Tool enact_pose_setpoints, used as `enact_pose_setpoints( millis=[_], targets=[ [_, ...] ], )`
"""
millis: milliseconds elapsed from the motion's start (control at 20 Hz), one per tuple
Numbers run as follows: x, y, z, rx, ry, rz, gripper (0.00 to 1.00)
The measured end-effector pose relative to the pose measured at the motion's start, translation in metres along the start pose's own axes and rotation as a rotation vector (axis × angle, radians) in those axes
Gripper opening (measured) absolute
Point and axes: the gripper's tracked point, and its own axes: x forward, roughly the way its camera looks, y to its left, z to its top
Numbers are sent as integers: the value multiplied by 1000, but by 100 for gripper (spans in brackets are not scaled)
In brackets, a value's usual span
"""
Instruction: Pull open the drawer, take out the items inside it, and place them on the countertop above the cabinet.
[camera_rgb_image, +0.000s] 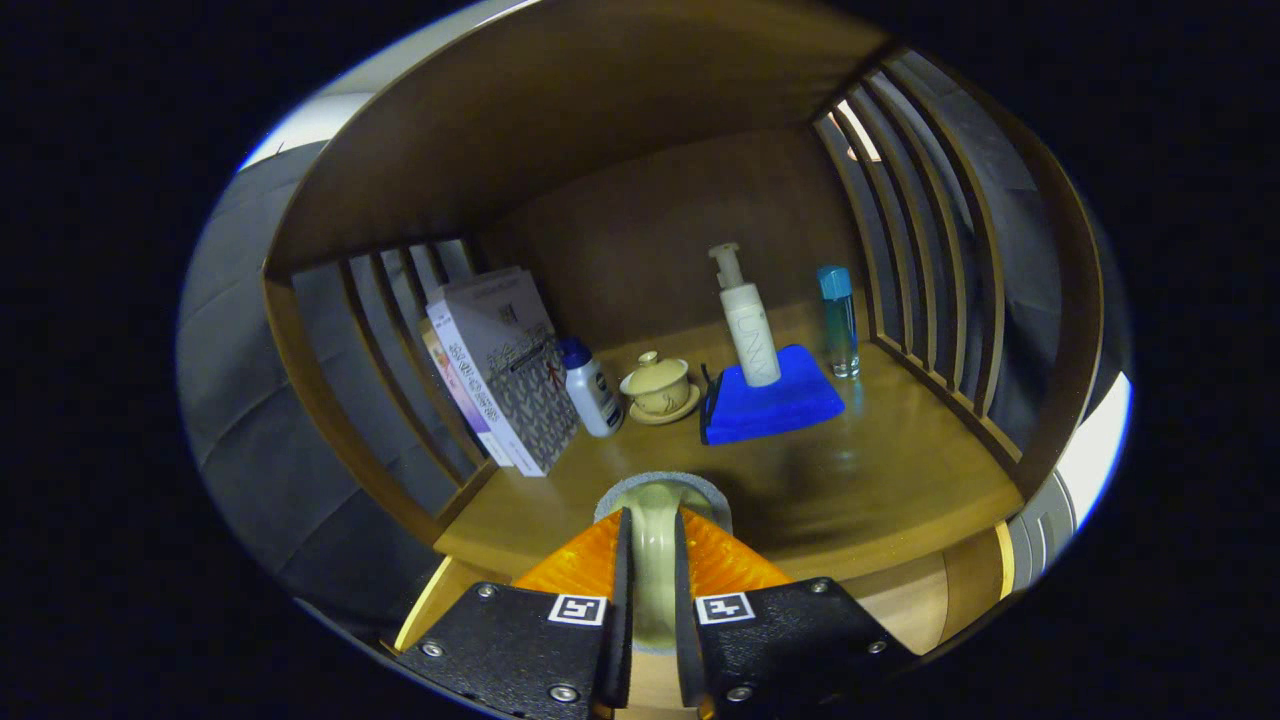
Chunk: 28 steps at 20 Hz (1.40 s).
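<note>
- The gripper (655, 560) at the bottom centre has its jaws pinching a pale green ceramic piece with a grey rim (657, 500), seemingly a cup or lid, gripped edge-on so it stays steady.
- It hangs just over the front edge of the wooden tabletop (880, 480), so I'd judge it's about to be set down.
- Beyond, mid-frame: a white pump bottle (748, 330) standing on a folded blue cloth (770, 405), grey lettering too distorted to read.
- Left of it, a cream lidded teacup on its saucer (658, 385), a small white bottle with a blue cap (590, 388), and leaning books (510, 375); the titles are illegible.
- A tall teal bottle (838, 320) stands by the right slats.
</note>
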Motion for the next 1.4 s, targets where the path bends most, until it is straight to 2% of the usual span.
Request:
enact_pose_setpoints(
  millis=[350,450,550,750,800,900,1200,1400],
  targets=[
    [52,-13,12,32,31,-37,19],
    [59,-14,13,35,27,-32,21],
    [62,-19,16,14,10,-40,28],
    [47,-26,17,-37,-47,-69,74],
    [38,-24,16,-40,-59,-62,88],
    [15,-20,12,-64,-84,-43,95],
    [-61,8,-17,-85,-112,79,95],
    [-98,10,-55,-89,-121,83,95]
  ],
)
